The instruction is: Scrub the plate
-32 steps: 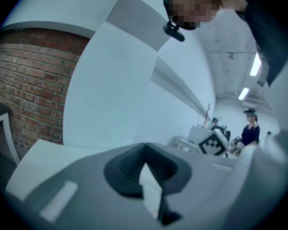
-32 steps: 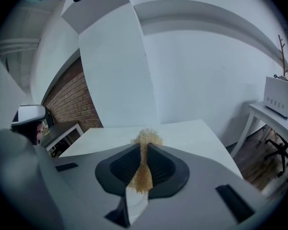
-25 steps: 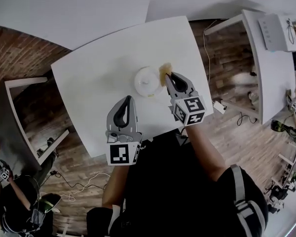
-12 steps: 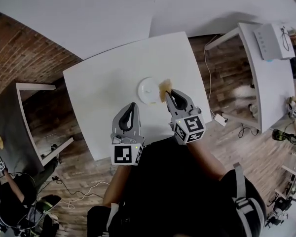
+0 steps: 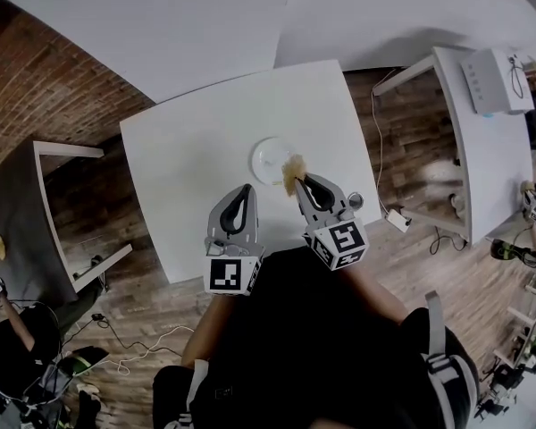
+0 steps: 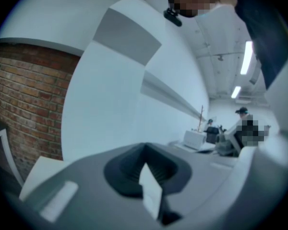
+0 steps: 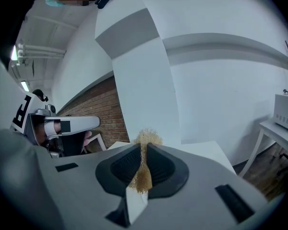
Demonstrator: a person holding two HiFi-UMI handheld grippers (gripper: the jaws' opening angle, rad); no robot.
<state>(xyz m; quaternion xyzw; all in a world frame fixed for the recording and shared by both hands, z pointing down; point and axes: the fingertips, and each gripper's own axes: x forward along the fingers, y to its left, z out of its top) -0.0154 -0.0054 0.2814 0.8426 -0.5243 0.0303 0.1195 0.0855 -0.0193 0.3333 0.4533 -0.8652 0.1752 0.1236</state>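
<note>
A small round white plate [image 5: 271, 159] lies on the white table [image 5: 188, 168], toward its near right part. My right gripper [image 5: 300, 184] is shut on a tan fibrous scrubber [image 5: 293, 169], which hangs over the plate's near right rim; whether it touches cannot be told. In the right gripper view the scrubber [image 7: 144, 139] sticks out between the shut jaws of the right gripper [image 7: 143, 150], which point at the wall. My left gripper [image 5: 243, 190] is held over the table's near edge, left of the plate. It [image 6: 144, 152] is shut on nothing.
A second white table [image 5: 482, 150] at the right carries a white box [image 5: 494, 79]. A grey table [image 5: 18, 231] stands at the left. Cables [image 5: 134, 342] trail over the wooden floor. The left gripper [image 7: 62, 126] shows in the right gripper view.
Both grippers have pulled back toward me and closer together. The scrubber has slid from the plate's far right side to its near right rim.
</note>
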